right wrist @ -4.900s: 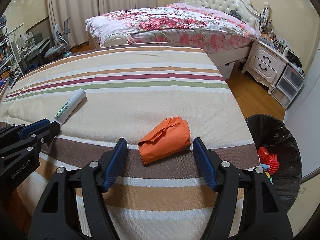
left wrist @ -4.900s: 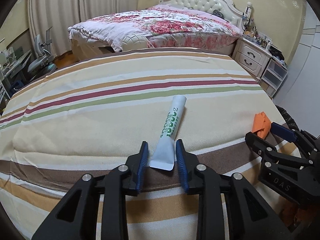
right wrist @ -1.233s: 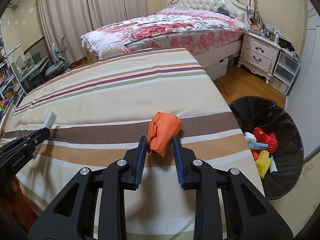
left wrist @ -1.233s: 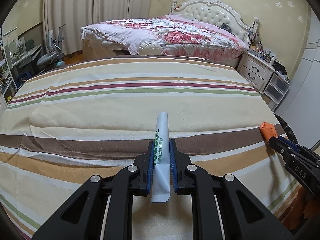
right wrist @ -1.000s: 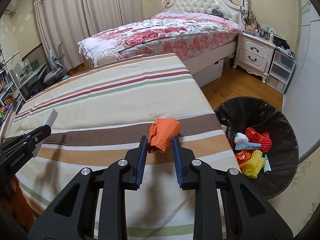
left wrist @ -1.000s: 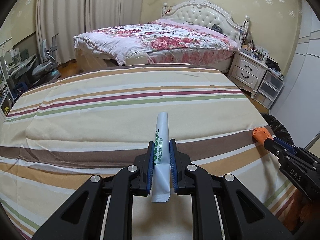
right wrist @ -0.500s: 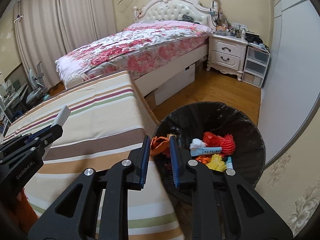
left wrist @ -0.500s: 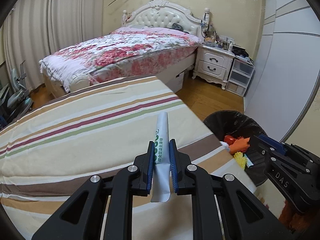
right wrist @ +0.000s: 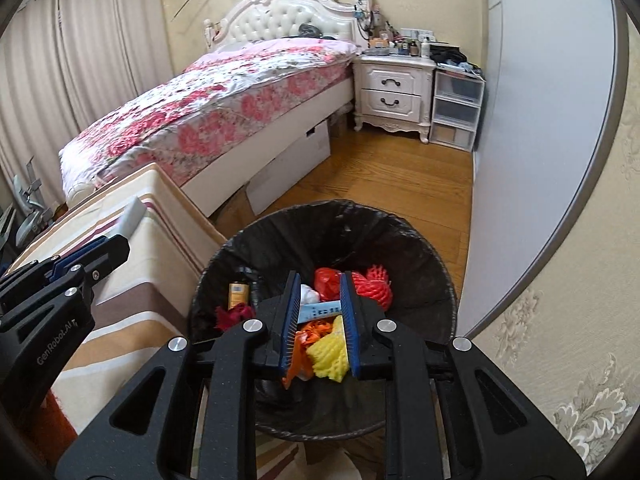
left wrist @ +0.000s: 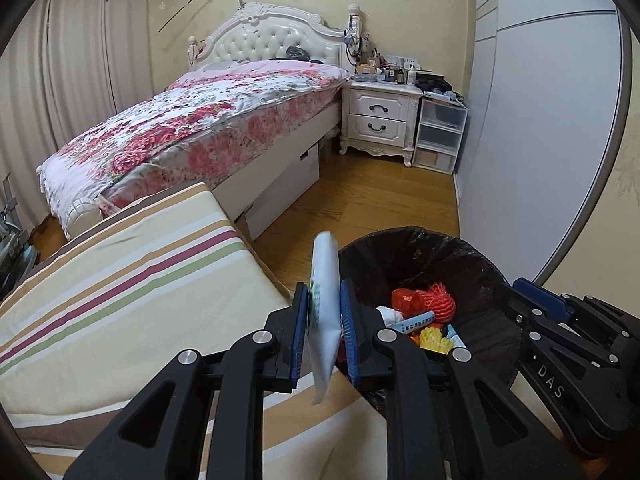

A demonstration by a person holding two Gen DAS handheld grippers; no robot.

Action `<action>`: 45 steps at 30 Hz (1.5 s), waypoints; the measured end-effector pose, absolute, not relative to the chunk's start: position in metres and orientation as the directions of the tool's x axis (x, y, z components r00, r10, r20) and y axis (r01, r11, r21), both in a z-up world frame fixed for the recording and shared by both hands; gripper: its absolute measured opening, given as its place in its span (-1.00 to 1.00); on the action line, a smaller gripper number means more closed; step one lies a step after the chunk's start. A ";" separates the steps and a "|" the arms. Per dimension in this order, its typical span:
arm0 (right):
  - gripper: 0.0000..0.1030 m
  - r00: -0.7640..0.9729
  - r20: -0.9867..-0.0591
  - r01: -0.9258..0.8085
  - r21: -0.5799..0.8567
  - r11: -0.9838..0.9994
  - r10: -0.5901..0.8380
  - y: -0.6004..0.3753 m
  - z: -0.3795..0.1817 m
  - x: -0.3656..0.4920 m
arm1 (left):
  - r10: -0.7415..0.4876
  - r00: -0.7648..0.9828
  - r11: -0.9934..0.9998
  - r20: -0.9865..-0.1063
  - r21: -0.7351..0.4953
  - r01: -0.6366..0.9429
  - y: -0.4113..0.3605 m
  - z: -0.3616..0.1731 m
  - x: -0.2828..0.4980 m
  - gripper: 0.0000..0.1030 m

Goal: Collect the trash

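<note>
A white tube with green print (left wrist: 325, 276) stands upright between the pads of my left gripper (left wrist: 324, 292); its jaws are opening, but the pads still touch the tube. This gripper hangs over the striped mattress corner at the near rim of the black-lined bin (left wrist: 420, 248). My right gripper (right wrist: 319, 282) points down into the bin (right wrist: 416, 248), jaws close together. Nothing shows at its fingertips. Through the narrow gap I see binned trash, including an orange scrap (right wrist: 314, 330). Whether that scrap is the orange bag, I cannot tell.
The striped mattress (left wrist: 120, 288) fills the left. Beyond it stand a floral bed (left wrist: 192, 120), a white nightstand (left wrist: 380, 116) and plastic drawers (left wrist: 440, 132). Wooden floor (left wrist: 380, 200) surrounds the bin, with a grey wardrobe door (left wrist: 540, 120) close on the right.
Both grippers swung right, from above the striped mattress to the bin. The orange bag that stuck out of the right fingertips half a second ago no longer shows there. The tube stays gripped.
</note>
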State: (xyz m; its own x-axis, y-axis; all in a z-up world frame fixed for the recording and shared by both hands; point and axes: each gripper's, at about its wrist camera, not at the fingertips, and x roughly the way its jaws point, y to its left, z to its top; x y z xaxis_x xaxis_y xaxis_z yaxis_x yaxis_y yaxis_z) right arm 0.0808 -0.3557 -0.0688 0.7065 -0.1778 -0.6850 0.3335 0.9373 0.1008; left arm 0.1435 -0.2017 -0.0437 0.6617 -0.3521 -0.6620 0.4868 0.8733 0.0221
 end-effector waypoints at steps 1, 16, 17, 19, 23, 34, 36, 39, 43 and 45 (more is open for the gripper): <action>-0.58 0.705 -0.686 0.338 0.101 0.936 -0.181 -0.357 -0.070 0.080 | -0.348 0.660 0.873 -0.666 0.026 0.486 -0.205 -0.046 0.145 -0.53; -0.07 0.691 -0.688 0.393 0.098 0.914 -0.223 -0.374 -0.080 0.074 | -0.321 0.683 0.887 -0.656 0.044 0.460 -0.210 -0.051 0.144 0.38; -0.04 0.690 -0.687 0.395 0.094 0.914 -0.227 -0.373 -0.080 0.074 | -0.321 0.684 0.888 -0.655 0.044 0.459 -0.209 -0.050 0.143 0.40; 0.08 0.688 -0.686 0.400 0.088 0.912 -0.236 -0.372 -0.080 0.072 | -0.320 0.688 0.890 -0.651 0.043 0.454 -0.205 -0.049 0.140 0.42; 0.15 0.687 -0.683 0.402 0.070 0.913 -0.250 -0.365 -0.078 0.066 | -0.316 0.698 0.894 -0.643 0.044 0.445 -0.196 -0.046 0.130 0.43; 0.36 0.705 -0.657 0.377 0.028 0.926 -0.267 -0.333 -0.065 0.039 | -0.278 0.734 0.923 -0.620 0.039 0.383 -0.148 -0.036 0.099 0.54; 0.38 0.714 -0.647 0.367 0.019 0.930 -0.268 -0.325 -0.061 0.033 | -0.273 0.743 0.929 -0.611 0.035 0.369 -0.139 -0.032 0.093 0.55; 0.38 0.724 -0.637 0.352 0.010 0.936 -0.266 -0.314 -0.055 0.025 | -0.260 0.756 0.937 -0.601 0.033 0.349 -0.127 -0.030 0.085 0.57; 0.39 0.738 -0.622 0.333 -0.002 0.943 -0.262 -0.300 -0.050 0.014 | -0.243 0.771 0.947 -0.588 0.028 0.320 -0.109 -0.027 0.074 0.58; 0.40 0.745 -0.615 0.322 -0.007 0.947 -0.257 -0.293 -0.046 0.009 | -0.235 0.778 0.952 -0.583 0.025 0.307 -0.101 -0.025 0.070 0.59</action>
